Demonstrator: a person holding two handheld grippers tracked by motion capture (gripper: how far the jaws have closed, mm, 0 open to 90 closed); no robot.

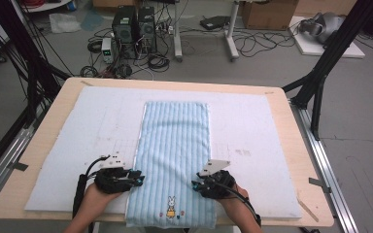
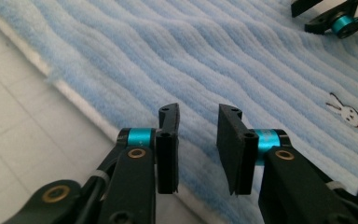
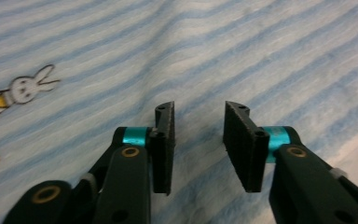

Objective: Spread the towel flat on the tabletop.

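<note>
Left tool [image 1: 137, 178] and right tool [image 1: 197, 186], both open and empty, flank the near end of the blue towel [image 1: 175, 145], whose long axis runs straight away from them across the desk [image 1: 291, 145].

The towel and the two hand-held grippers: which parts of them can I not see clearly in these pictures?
- Towel: in the high view its near end hangs over the table edge and the picture's bottom cuts it off.
- Rabbit picture: too small in the high view; the left gripper view's right edge cuts it.
- Left hand-held gripper and right hand-held gripper: the jaws stand apart over the towel; whether the tips touch it is unclear.
</note>
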